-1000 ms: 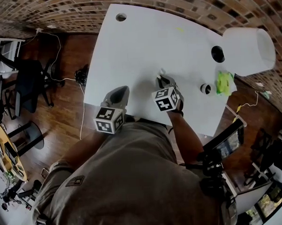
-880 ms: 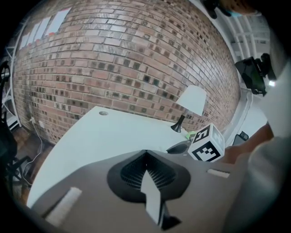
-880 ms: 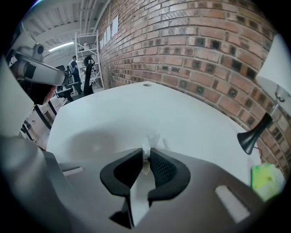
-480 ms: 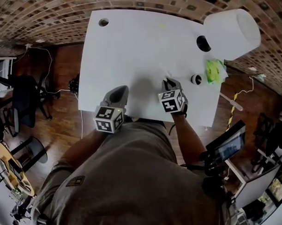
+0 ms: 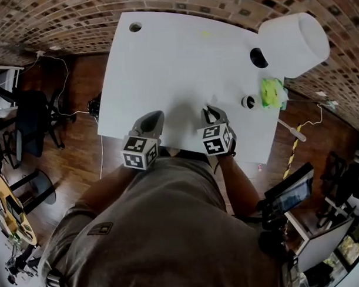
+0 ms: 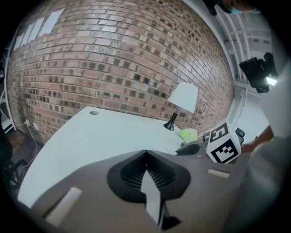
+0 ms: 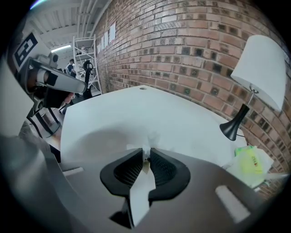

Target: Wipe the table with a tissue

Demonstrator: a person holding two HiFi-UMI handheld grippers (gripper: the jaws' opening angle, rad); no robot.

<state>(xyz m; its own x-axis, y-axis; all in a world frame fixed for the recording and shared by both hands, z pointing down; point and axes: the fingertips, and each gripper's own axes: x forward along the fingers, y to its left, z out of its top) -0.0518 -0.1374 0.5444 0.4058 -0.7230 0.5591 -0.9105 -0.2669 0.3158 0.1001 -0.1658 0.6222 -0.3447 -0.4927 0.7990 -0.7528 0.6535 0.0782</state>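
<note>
Right gripper view: the right tool point(image 7: 145, 152) pinches a tissue point(image 7: 152, 139), likely soft, light and easily torn, by a bunched fold on the surface point(image 7: 136, 113); the left tool point(image 6: 145, 153) hangs closed, empty.

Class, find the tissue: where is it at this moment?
In the right gripper view, the tissue is pinched in the right hand-held gripper, against the white table, left of the lamp and the green packet.

Evenly bright, soft shadows on the table point(image 5: 165, 64), strong fisheye warping at edges.
</note>
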